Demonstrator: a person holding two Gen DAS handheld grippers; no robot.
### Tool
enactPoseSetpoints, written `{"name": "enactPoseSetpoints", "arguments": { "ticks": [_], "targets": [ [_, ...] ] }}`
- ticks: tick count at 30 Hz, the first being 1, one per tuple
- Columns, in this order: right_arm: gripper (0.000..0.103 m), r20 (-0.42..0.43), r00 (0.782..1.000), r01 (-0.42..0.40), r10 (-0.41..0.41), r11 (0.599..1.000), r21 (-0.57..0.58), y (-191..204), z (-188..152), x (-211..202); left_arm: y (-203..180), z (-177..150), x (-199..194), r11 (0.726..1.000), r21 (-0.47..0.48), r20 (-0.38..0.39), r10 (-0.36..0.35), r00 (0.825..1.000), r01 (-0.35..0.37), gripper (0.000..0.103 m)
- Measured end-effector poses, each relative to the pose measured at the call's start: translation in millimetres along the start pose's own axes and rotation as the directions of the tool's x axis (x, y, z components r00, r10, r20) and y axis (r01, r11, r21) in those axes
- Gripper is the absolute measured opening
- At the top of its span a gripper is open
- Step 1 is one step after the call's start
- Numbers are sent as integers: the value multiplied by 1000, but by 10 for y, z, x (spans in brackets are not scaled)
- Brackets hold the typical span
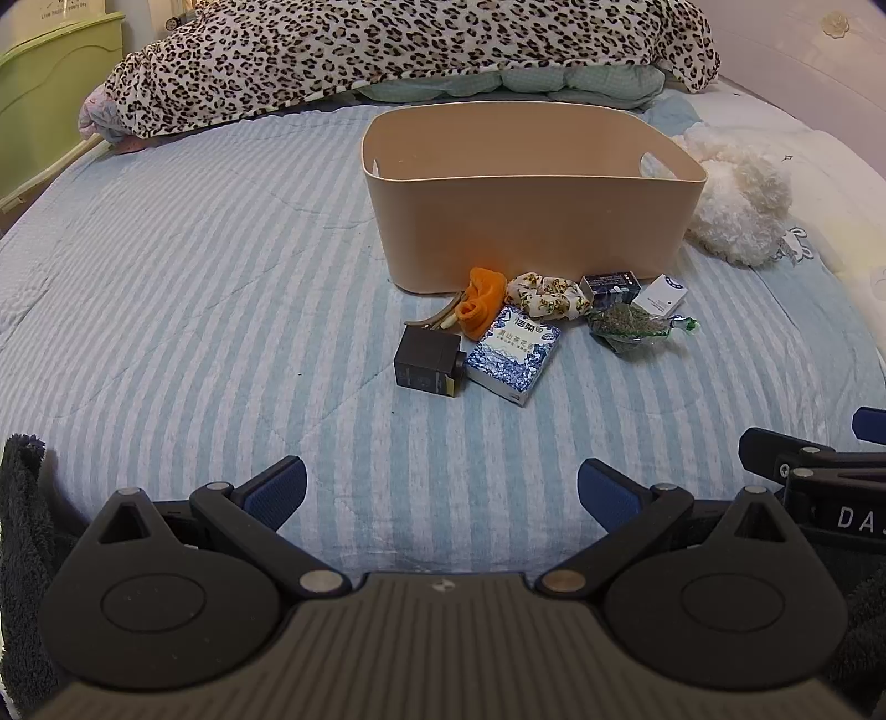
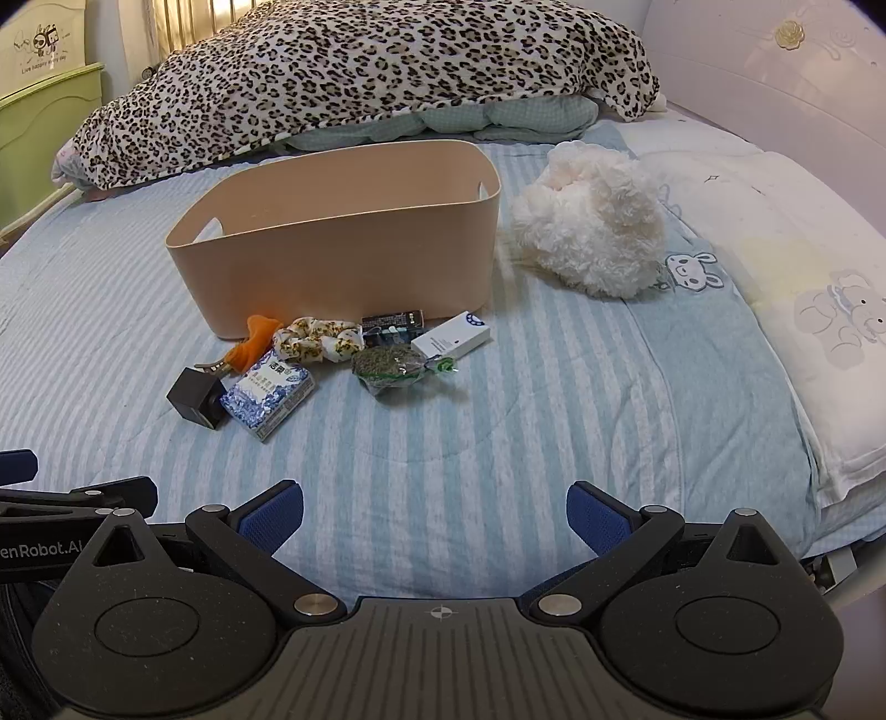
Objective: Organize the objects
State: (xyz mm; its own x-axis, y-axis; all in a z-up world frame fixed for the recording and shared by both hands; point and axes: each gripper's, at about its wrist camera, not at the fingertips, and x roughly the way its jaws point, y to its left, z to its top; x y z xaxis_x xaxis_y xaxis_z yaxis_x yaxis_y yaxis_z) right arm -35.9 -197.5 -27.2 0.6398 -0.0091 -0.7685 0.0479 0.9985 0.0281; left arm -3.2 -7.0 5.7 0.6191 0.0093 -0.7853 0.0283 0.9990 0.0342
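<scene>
A tan plastic bin point(image 1: 531, 232) point(image 2: 338, 266) stands on the striped bed. In front of it lie small items: a black box point(image 1: 425, 361) point(image 2: 194, 397), a blue-and-white carton point(image 1: 512, 354) point(image 2: 266, 400), an orange cloth point(image 1: 483, 302) point(image 2: 252, 340), a floral scrunchie point(image 1: 545, 294) point(image 2: 318, 338), a bag of green herbs point(image 1: 628, 327) point(image 2: 390, 366), a dark packet point(image 1: 609, 283) point(image 2: 393, 321) and a white box point(image 1: 660, 294) point(image 2: 451, 339). My left gripper point(image 1: 441, 490) and right gripper point(image 2: 434, 512) are open and empty, low over the bed, well short of the items.
A leopard-print blanket point(image 1: 387, 50) point(image 2: 354, 72) is heaped behind the bin. A white fluffy toy point(image 1: 736, 210) point(image 2: 595, 227) lies to the bin's right. A pillow point(image 2: 803, 310) lies at the right edge. A green cabinet point(image 1: 50, 83) stands at the far left.
</scene>
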Motion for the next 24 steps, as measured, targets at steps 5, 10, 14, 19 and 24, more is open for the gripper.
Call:
{"name": "enactPoseSetpoints", "arguments": {
  "ticks": [5, 10, 14, 19, 24],
  "targets": [
    [103, 2, 1000, 1, -1, 1000, 1, 2, 0, -8, -28, -11, -1, 1000, 10, -3, 0, 1000, 0, 103],
    [103, -2, 1000, 1, -1, 1000, 0, -11, -2, -15, -38, -9, 8, 1000, 14, -6, -2, 1000, 2, 103],
    [103, -3, 1000, 2, -2, 1000, 0, -13, 0, -8, -42, -12, 7, 1000, 15, -6, -3, 1000, 3, 103],
    [103, -2, 1000, 3, -3, 1000, 0, -11, 3, -5, -48, -11, 8, 1000, 16, -7, -4, 1000, 4, 103],
    [103, -1, 1000, 2, -2, 1000, 0, -15, 3, -11, -45, -14, 9, 1000, 19, -6, -5, 1000, 5, 103]
  ]
}}
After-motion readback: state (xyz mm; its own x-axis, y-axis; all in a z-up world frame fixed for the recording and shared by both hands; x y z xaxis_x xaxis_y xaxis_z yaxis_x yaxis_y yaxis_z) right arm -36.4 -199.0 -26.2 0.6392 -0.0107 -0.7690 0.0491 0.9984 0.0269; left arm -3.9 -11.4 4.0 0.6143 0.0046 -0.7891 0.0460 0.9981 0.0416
